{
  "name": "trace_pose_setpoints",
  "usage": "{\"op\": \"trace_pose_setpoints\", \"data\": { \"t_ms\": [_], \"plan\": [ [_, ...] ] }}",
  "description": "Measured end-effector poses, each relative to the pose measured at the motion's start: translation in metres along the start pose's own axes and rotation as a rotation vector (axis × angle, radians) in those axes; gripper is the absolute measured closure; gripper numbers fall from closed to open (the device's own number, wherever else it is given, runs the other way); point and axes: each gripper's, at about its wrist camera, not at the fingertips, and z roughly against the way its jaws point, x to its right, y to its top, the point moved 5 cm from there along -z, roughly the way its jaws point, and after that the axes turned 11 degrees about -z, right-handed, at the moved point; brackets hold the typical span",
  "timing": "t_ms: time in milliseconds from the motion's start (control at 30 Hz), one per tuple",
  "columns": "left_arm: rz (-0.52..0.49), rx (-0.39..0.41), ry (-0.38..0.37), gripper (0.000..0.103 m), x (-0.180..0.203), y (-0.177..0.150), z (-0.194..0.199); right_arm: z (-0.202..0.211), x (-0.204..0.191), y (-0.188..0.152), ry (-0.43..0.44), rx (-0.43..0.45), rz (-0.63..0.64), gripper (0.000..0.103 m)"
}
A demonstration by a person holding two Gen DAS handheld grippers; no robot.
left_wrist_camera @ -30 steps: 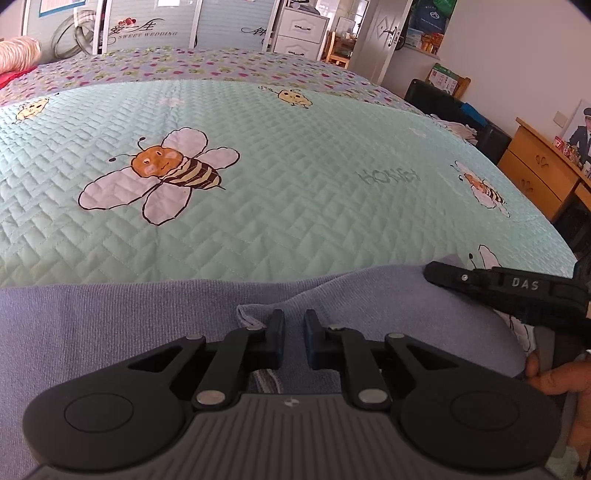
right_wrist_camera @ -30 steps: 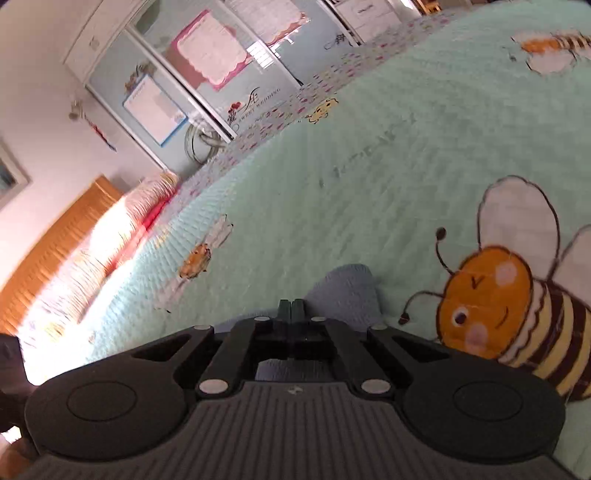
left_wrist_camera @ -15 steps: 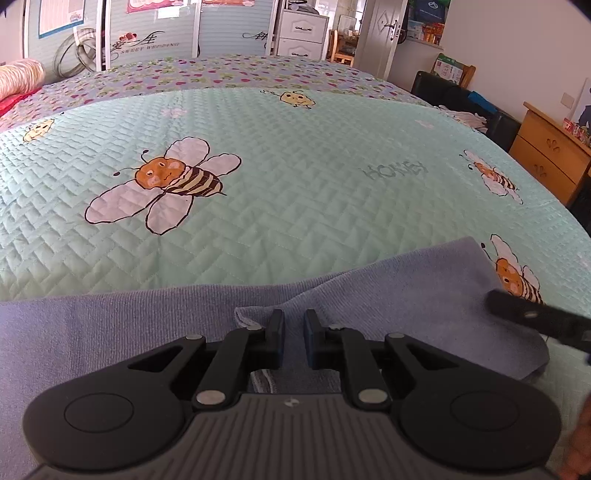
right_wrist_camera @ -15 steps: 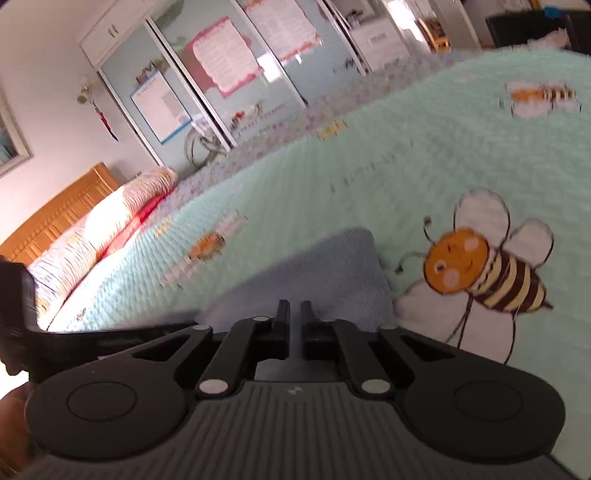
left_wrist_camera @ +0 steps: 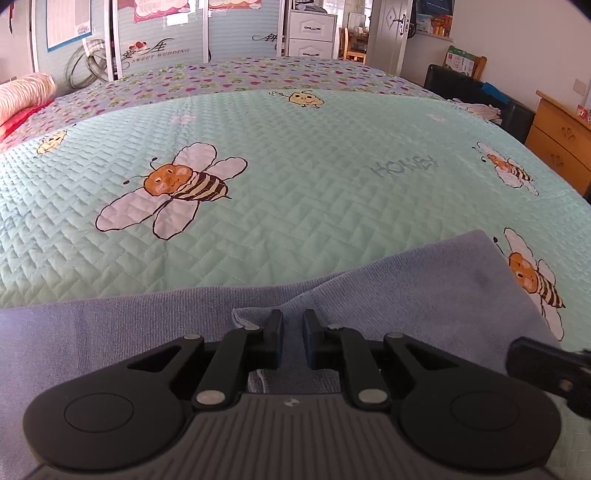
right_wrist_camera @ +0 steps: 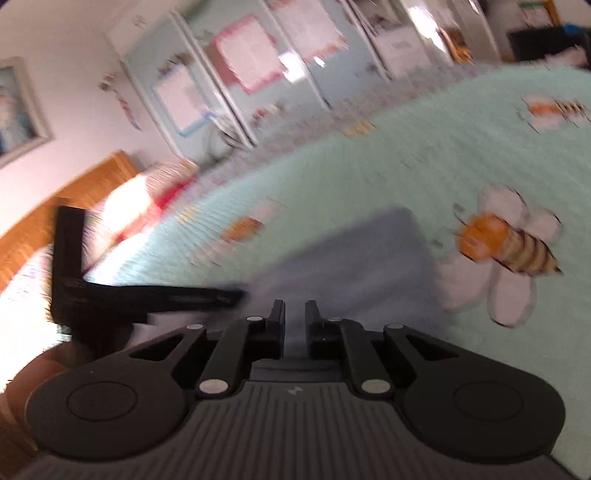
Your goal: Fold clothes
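The left wrist camera sits just behind the left gripper, low over the bed, and faces along its length toward the wardrobe doors at the far wall, tilted downward. The right wrist camera sits behind the right gripper, equally close to the bed, rolled and aimed toward the headboard; its picture is motion-blurred. Both views share the blue cloth, the bee-print bedspread and the wardrobe doors, and each shows part of the other gripper.

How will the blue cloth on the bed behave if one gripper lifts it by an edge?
The blue cloth will probably droop: it already lies in soft folds on the quilt. It looks thin, so likely light. Its ribbed surface should not be slippery.
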Motion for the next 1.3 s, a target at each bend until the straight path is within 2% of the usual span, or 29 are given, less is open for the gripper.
{"op": "trace_pose_setpoints", "data": {
  "t_ms": [67, 100, 167, 333, 433, 500, 567, 633, 733, 800, 833, 933, 967, 1033, 1167, 1267, 1300],
  "plan": [
    [-0.01, 0.0, 0.01, 0.09, 0.002, 0.0, 0.0, 0.001, -0.011, -0.006, 0.044, 0.01, 0.013, 0.091],
    [-0.014, -0.002, 0.015, 0.09, 0.002, 0.0, 0.0, -0.004, -0.012, -0.013, 0.059, -0.017, 0.018, 0.089],
    [-0.022, -0.006, 0.024, 0.09, 0.004, 0.0, 0.0, -0.025, -0.004, -0.03, 0.006, -0.115, 0.022, 0.089],
    [-0.034, -0.013, 0.048, 0.089, 0.008, 0.002, 0.0, -0.015, -0.013, -0.025, -0.004, -0.075, 0.019, 0.088],
    [-0.045, -0.03, 0.074, 0.089, 0.012, 0.004, 0.0, -0.008, -0.029, -0.014, 0.017, 0.0, 0.044, 0.088],
    [-0.044, -0.042, 0.089, 0.089, 0.013, 0.005, -0.001, -0.013, -0.028, -0.01, 0.013, 0.019, 0.012, 0.087],
    [-0.035, -0.052, 0.096, 0.089, 0.013, 0.006, -0.001, -0.031, -0.021, -0.018, -0.003, -0.04, 0.006, 0.086],
    [-0.021, -0.056, 0.094, 0.089, 0.012, 0.007, -0.001, -0.042, -0.009, -0.029, 0.017, -0.041, -0.009, 0.086],
    [0.023, -0.041, 0.077, 0.089, 0.006, 0.009, 0.004, -0.04, 0.001, -0.024, 0.075, -0.039, -0.082, 0.087],
    [0.056, -0.029, 0.064, 0.088, 0.002, 0.011, 0.008, -0.039, 0.001, -0.024, 0.079, -0.036, -0.081, 0.087],
    [0.073, -0.005, 0.066, 0.083, -0.001, 0.014, 0.012, -0.039, 0.001, -0.024, 0.079, -0.035, -0.078, 0.087],
    [0.122, 0.164, 0.1, 0.08, -0.015, 0.031, 0.036, -0.039, 0.002, -0.028, 0.095, -0.034, -0.092, 0.087],
    [0.131, 0.202, 0.123, 0.077, -0.021, 0.039, 0.042, -0.039, 0.003, -0.027, 0.099, -0.034, -0.098, 0.087],
    [0.145, 0.266, 0.163, 0.076, -0.032, 0.054, 0.053, -0.04, 0.006, -0.028, 0.1, -0.034, -0.099, 0.087],
    [0.145, 0.324, 0.198, 0.077, -0.049, 0.081, 0.064, -0.039, 0.002, -0.029, 0.087, -0.033, -0.082, 0.087],
    [0.132, 0.356, 0.218, 0.077, -0.056, 0.091, 0.07, -0.038, -0.011, -0.028, 0.042, -0.033, -0.024, 0.085],
    [0.131, 0.36, 0.222, 0.077, -0.059, 0.092, 0.071, -0.036, -0.02, -0.025, 0.061, -0.02, -0.006, 0.083]
  ]
}}
